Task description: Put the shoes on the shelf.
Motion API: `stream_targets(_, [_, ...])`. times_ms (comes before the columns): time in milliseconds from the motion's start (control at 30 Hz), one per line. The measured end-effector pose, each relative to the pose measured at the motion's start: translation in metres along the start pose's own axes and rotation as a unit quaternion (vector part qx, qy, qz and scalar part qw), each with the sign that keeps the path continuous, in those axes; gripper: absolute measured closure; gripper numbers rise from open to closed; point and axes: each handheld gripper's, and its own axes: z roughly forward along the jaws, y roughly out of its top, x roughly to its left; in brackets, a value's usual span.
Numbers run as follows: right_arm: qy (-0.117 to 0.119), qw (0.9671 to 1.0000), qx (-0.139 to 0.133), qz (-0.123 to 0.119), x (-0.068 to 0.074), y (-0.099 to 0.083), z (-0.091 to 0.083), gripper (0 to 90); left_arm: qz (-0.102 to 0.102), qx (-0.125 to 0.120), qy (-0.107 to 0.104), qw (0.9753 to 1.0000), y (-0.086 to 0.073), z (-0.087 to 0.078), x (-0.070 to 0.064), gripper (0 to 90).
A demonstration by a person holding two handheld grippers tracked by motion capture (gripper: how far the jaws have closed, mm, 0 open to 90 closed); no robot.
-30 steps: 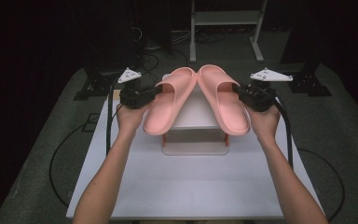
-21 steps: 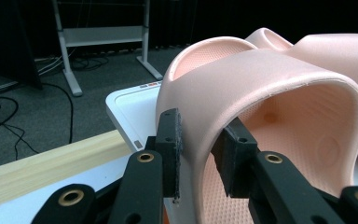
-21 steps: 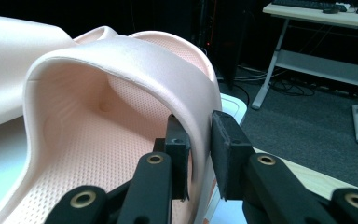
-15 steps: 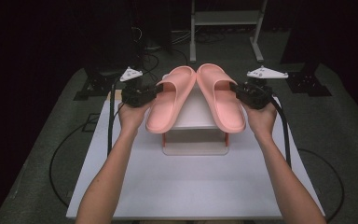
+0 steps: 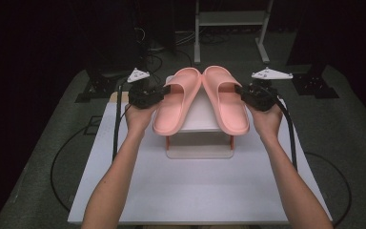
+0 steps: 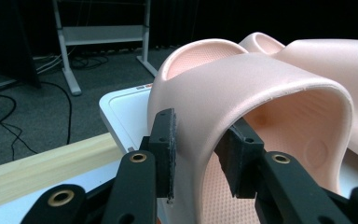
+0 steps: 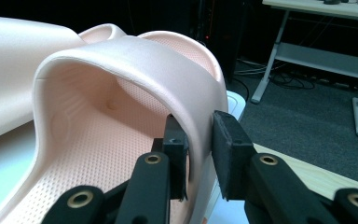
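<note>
here, a person holds two pink slippers side by side over a small white stand (image 5: 198, 143) on the bench (image 5: 181, 191). the left gripper (image 5: 164, 92) is clamped on the left slipper (image 5: 176, 102) strap; the right gripper (image 5: 238, 91) is clamped on the right slipper (image 5: 226, 100) strap.

Two slippers (image 5: 201, 98) side by side atop stand (image 5: 199, 143)
</note>
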Motion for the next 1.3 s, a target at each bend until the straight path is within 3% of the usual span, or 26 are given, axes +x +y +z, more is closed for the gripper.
stream_targets(1300, [-0.003, 0.9998, 0.01, 0.018, -0.002, -0.003, 0.017, 73.6, -0.018, 0.005, -0.002, 0.9998, -0.003, 0.016, -0.005, 62.0])
